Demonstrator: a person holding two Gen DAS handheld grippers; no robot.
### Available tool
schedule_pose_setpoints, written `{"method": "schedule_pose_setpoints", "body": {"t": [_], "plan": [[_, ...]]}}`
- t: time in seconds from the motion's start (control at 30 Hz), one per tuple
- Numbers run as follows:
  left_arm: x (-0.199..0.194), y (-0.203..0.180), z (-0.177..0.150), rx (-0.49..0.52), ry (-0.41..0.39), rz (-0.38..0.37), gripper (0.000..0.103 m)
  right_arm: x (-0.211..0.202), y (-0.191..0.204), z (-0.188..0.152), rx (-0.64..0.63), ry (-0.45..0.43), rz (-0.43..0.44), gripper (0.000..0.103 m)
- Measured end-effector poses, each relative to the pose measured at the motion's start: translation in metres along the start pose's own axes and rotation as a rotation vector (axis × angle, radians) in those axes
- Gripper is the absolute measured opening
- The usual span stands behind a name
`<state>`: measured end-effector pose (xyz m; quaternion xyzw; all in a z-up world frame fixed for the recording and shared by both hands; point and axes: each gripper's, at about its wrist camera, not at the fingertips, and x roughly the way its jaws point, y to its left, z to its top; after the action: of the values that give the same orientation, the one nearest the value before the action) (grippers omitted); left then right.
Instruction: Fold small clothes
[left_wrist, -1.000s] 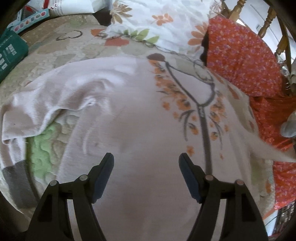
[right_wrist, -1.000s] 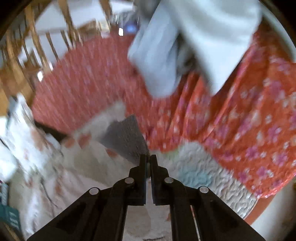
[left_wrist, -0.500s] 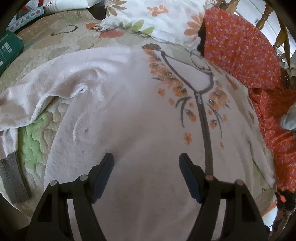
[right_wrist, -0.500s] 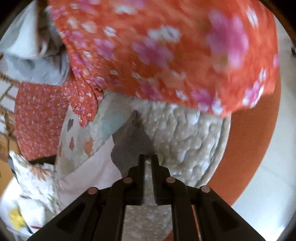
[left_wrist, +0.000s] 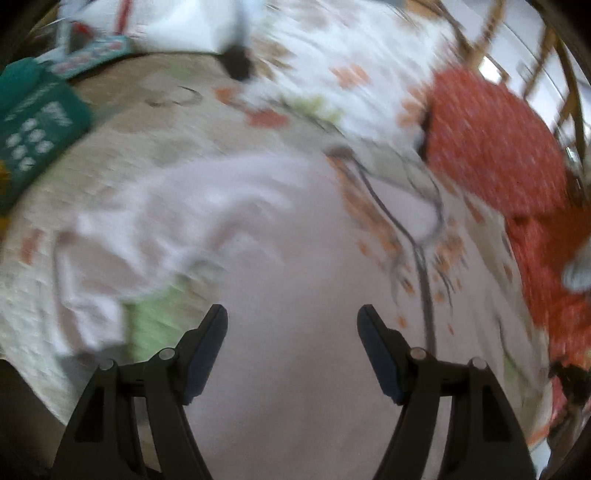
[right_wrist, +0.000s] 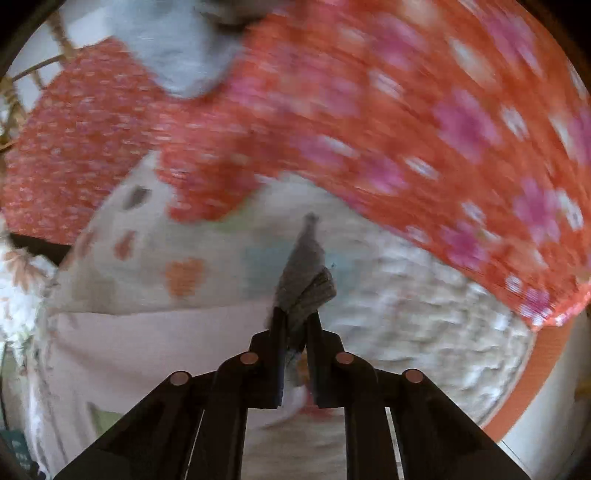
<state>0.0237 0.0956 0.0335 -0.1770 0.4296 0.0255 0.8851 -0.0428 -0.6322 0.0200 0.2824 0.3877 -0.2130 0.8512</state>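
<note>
My right hand-held gripper (right_wrist: 295, 325) has just been closing and now pinches the grey cuff (right_wrist: 304, 273) of the pale pink top (right_wrist: 155, 350); half a sec ago the fingers sat near-shut w/ nothing b/w them and the cuff lay flat just ahead, now it's bunched and poking up past the tips. So I read the sleeve as caught on the right side, ready to be drawn in over the body, though no fold is done yet. Left hand-held gripper (left_wrist: 291, 350) is spread wide, empty, hanging over the top's lower body; that view has gone blurry and pulled back a bit, showing more of the quilted bed cover (left_wrist: 122, 122) than before. Left view only: the whole spread of the garment, its orange-flower print (left_wrist: 413, 236), the other sleeve rumpled at left (left_wrist: 155, 229), a teal box (left_wrist: 33, 140), floral pillow (left_wrist: 332, 59). Right view only: the grip itself, plus the orange floral cloth (right_wrist: 424, 122) hanging close above and a grey garment (right_wrist: 177, 48) beyond it.
</note>
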Motion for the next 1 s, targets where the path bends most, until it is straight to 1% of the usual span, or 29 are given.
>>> {"method": "schedule_pose_setpoints", "body": {"t": [0.07, 0.1, 0.17, 0.2, 0.23, 0.27, 0.3, 0.37, 0.43, 0.47, 0.5, 0.53, 0.57, 0.6, 0.63, 0.7, 0.8, 1.0], "plan": [[-0.011, 0.021, 0.018, -0.044, -0.029, 0.04, 0.072, -0.008, 0.04, 0.003, -0.051, -0.008, 0.071, 0.011], [-0.017, 0.034, 0.029, -0.067, -0.053, 0.059, 0.072, -0.014, 0.073, 0.002, -0.096, -0.006, 0.134, 0.011], [-0.027, 0.052, 0.042, -0.099, -0.099, 0.081, 0.073, -0.02, 0.123, -0.004, -0.161, 0.005, 0.217, 0.011], [-0.032, 0.063, 0.049, -0.123, -0.129, 0.092, 0.073, -0.023, 0.162, -0.012, -0.207, 0.022, 0.28, 0.011], [-0.035, 0.071, 0.052, -0.143, -0.149, 0.094, 0.074, -0.024, 0.188, -0.018, -0.237, 0.036, 0.318, 0.011], [-0.037, 0.079, 0.053, -0.161, -0.168, 0.095, 0.075, -0.023, 0.216, -0.025, -0.268, 0.052, 0.353, 0.011], [-0.038, 0.089, 0.055, -0.182, -0.179, 0.103, 0.075, -0.022, 0.256, -0.04, -0.321, 0.078, 0.4, 0.011], [-0.036, 0.103, 0.059, -0.225, -0.159, 0.111, 0.075, -0.017, 0.309, -0.063, -0.394, 0.112, 0.443, 0.011], [-0.039, 0.118, 0.062, -0.275, -0.15, 0.061, 0.075, -0.007, 0.371, -0.097, -0.48, 0.154, 0.484, 0.011], [-0.041, 0.125, 0.063, -0.293, -0.155, 0.056, 0.075, -0.005, 0.394, -0.114, -0.514, 0.171, 0.499, 0.011], [-0.045, 0.135, 0.063, -0.315, -0.17, 0.071, 0.075, 0.001, 0.425, -0.136, -0.562, 0.195, 0.512, 0.011], [-0.048, 0.142, 0.063, -0.335, -0.181, 0.088, 0.075, 0.006, 0.449, -0.154, -0.6, 0.213, 0.52, 0.011], [-0.051, 0.149, 0.063, -0.353, -0.186, 0.096, 0.075, 0.006, 0.463, -0.168, -0.625, 0.223, 0.524, 0.011], [-0.051, 0.158, 0.062, -0.382, -0.186, 0.096, 0.075, 0.012, 0.488, -0.19, -0.671, 0.24, 0.527, 0.011], [-0.052, 0.164, 0.061, -0.401, -0.181, 0.089, 0.075, 0.016, 0.502, -0.203, -0.698, 0.25, 0.524, 0.011], [-0.049, 0.174, 0.06, -0.433, -0.161, 0.066, 0.075, 0.028, 0.527, -0.233, -0.746, 0.283, 0.514, 0.011], [-0.047, 0.181, 0.059, -0.445, -0.14, 0.049, 0.075, 0.045, 0.557, -0.265, -0.794, 0.314, 0.491, 0.011], [-0.055, 0.188, 0.062, -0.445, -0.179, 0.098, 0.075, 0.071, 0.59, -0.308, -0.837, 0.369, 0.433, 0.012]]}}
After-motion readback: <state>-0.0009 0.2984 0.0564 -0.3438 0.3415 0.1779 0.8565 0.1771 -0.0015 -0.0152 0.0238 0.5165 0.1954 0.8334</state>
